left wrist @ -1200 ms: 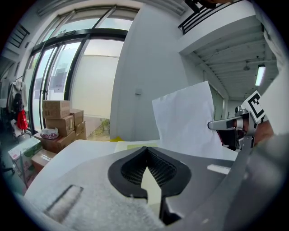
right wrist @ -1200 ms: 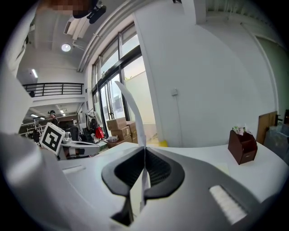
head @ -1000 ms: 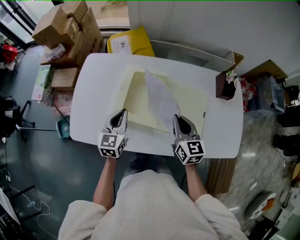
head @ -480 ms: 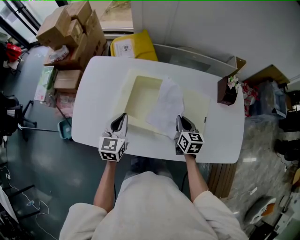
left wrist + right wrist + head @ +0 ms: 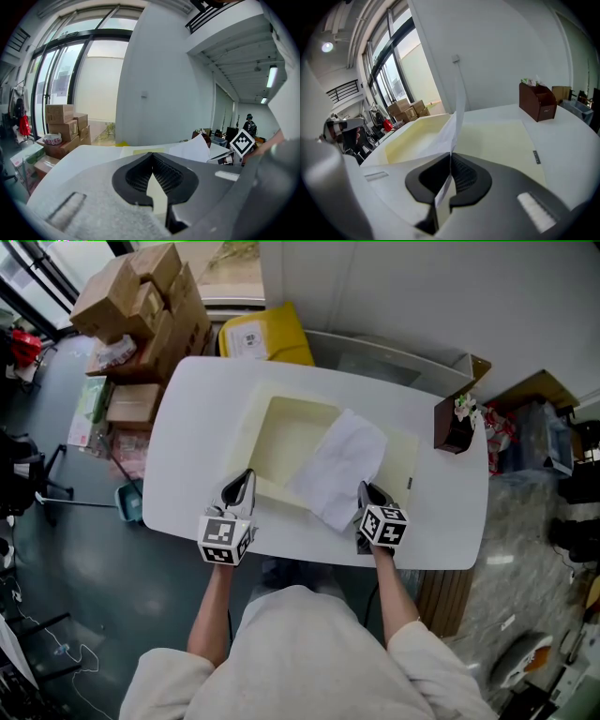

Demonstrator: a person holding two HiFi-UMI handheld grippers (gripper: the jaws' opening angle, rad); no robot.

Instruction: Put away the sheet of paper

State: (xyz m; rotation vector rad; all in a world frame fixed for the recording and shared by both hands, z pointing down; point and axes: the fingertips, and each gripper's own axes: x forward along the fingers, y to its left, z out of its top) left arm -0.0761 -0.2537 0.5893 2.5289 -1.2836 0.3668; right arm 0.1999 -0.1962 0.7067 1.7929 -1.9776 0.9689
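Observation:
A white sheet of paper (image 5: 342,465) slopes over the right half of an open cream box (image 5: 249,432) on the white table (image 5: 192,409). My right gripper (image 5: 364,489) is shut on the sheet's near corner, low over the table's front. In the right gripper view the paper (image 5: 457,112) rises from between the closed jaws (image 5: 450,158) above the box (image 5: 417,140). My left gripper (image 5: 246,476) sits at the box's front left rim. In the left gripper view its jaws (image 5: 151,157) are closed with a cream strip between them, and the paper (image 5: 192,151) shows to the right.
A brown desk organiser (image 5: 454,418) stands at the table's far right corner. Stacked cardboard boxes (image 5: 141,296) and a yellow bin (image 5: 261,334) are on the floor beyond the far left. A wall runs behind the table.
My right gripper has come down toward the table's front edge. The sheet went from standing upright to lying aslant over the box. The left gripper has not moved.

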